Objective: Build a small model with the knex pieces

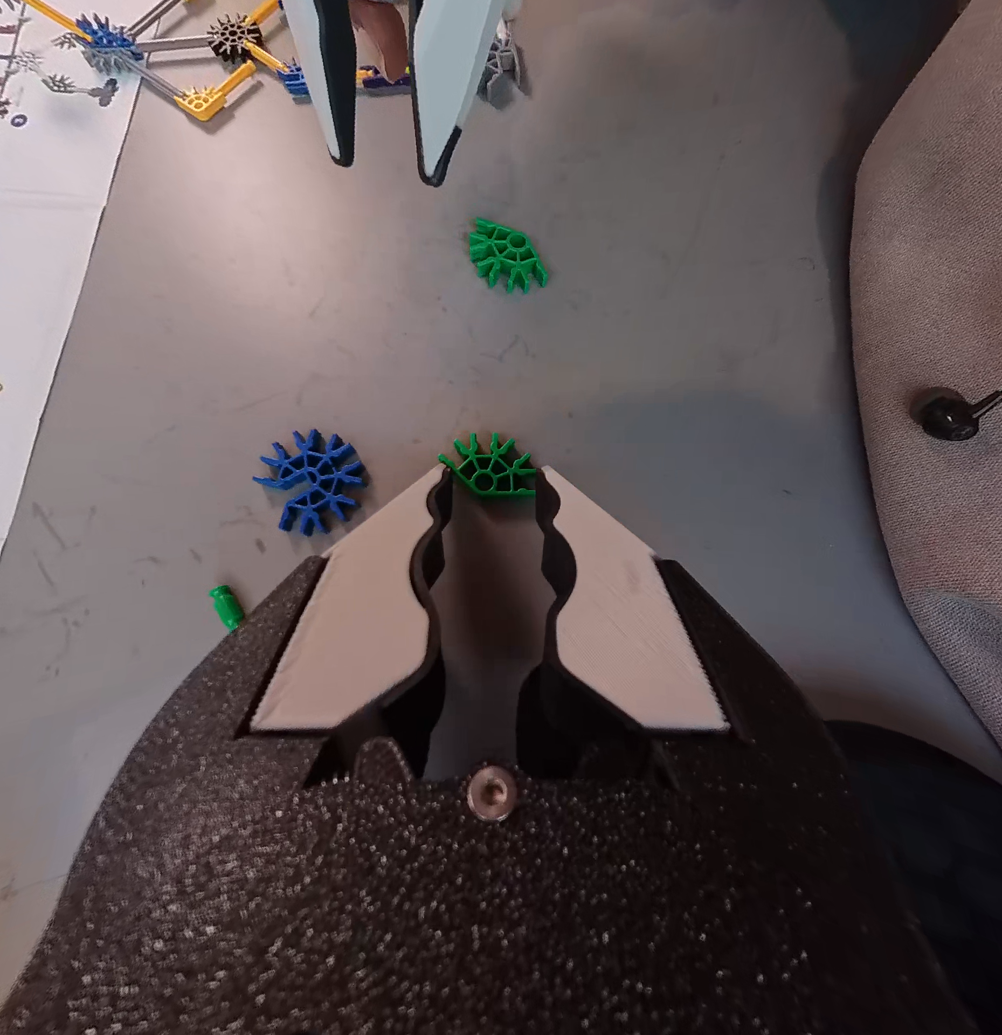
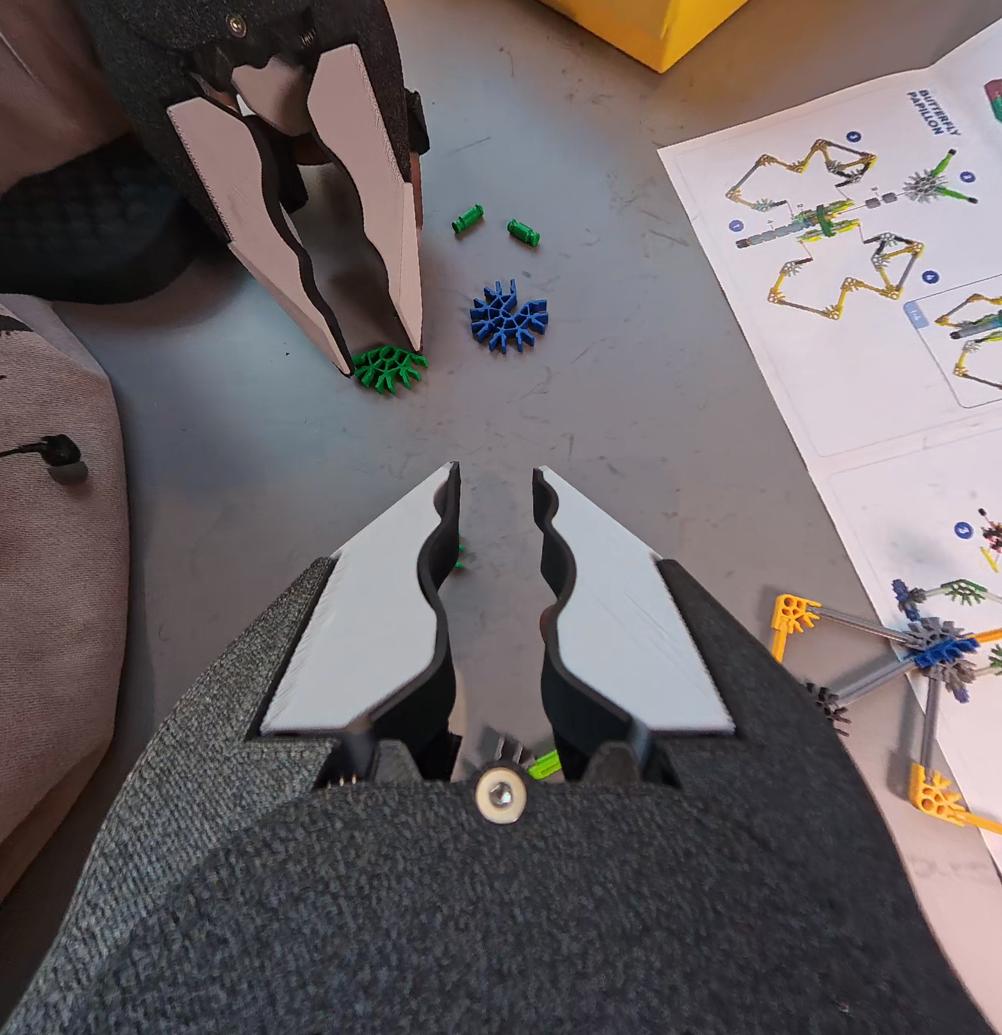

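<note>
left gripper [image 1: 492, 473] is down on the grey table [image 1: 655, 347] with its tips either side of a flat green connector [image 1: 490, 469] – touching but can't tell if clamped – while the right gripper [image 2: 495, 476] hovers spread and empty, blue connector [image 1: 315, 483] just beside

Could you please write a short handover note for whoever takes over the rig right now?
Left gripper: closed on a green connector that lies flat on the table.
Right gripper: open, empty, above the table beside the second green connector.
Loose nearby: blue connector, two green spacers.
Part-built model lies partly on the instruction sheet.
</note>
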Available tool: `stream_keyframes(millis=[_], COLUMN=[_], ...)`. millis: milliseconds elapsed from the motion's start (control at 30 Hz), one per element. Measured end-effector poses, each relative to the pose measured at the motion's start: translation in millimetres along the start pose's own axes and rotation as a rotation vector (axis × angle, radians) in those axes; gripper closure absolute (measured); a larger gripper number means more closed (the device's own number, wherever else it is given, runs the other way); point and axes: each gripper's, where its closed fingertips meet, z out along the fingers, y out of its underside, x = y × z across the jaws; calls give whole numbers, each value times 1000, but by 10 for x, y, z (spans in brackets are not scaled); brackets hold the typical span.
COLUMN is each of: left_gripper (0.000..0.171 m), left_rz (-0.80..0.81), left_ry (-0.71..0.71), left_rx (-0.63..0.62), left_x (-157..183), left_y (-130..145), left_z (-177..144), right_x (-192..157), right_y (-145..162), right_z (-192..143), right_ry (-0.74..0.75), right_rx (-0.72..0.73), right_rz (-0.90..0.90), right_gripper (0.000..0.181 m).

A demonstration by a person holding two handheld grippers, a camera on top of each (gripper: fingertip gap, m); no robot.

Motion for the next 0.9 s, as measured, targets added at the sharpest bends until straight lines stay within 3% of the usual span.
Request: stream_keyframes(millis=[167,300,433,533,600,700,800,900], left_gripper=[141,134,134,137,145,147,152,161], left_rz=[-6,-45,-133,-165,-145,-88,-27,53], left_ry=[-8,-27,-229,-436,-551,-611,-566,-405], left_rx=[4,129,307,332,286,134,-26,-148], left_x=[-11,-106,-537,-941,-1204,-1590,-2048,-2424], left_y=[-12,-184,-405,-474,-537,-638,-696,-651], left_z=[0,-151,-424,-728,-1011,-1375,-1496,-1300], right_x=[32,59,96,155,168,180,190,142], right_y=[-6,-23,-69,-127,-152,-81,15,92], right_z=[20,21,-17,-105,-197,-347,-466,-556], right_ry=[0,2,13,46,56,74,88,71], right_rx=[16,36,63,88,119,157,207,249], right_rz=[16,25,29,34,49,71,114,140], right_gripper=[157,157,157,157,157,157,157,155])
